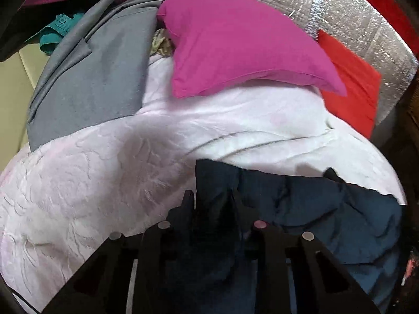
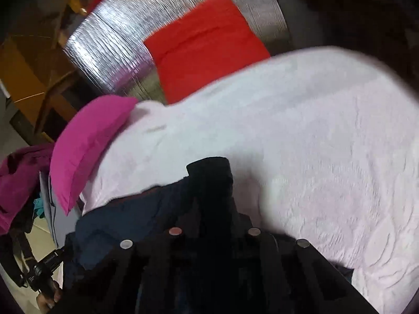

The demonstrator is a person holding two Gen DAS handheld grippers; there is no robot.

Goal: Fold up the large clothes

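The dark navy garment (image 1: 314, 209) lies bunched and creased on the pale pink embossed bedspread (image 1: 91, 183), one edge lifted.

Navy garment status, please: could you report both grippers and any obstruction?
Left gripper, right gripper both shut on navy garment. Garment lifted over white bedspread. Magenta pillow beyond.

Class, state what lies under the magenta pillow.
The magenta pillow rests on the pale pink quilt; a patterned cloth peeks out at its left edge. Whatever else lies beneath is covered.

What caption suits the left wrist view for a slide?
Left hand-held gripper grips a navy garment over a white bedspread, beside a magenta pillow.
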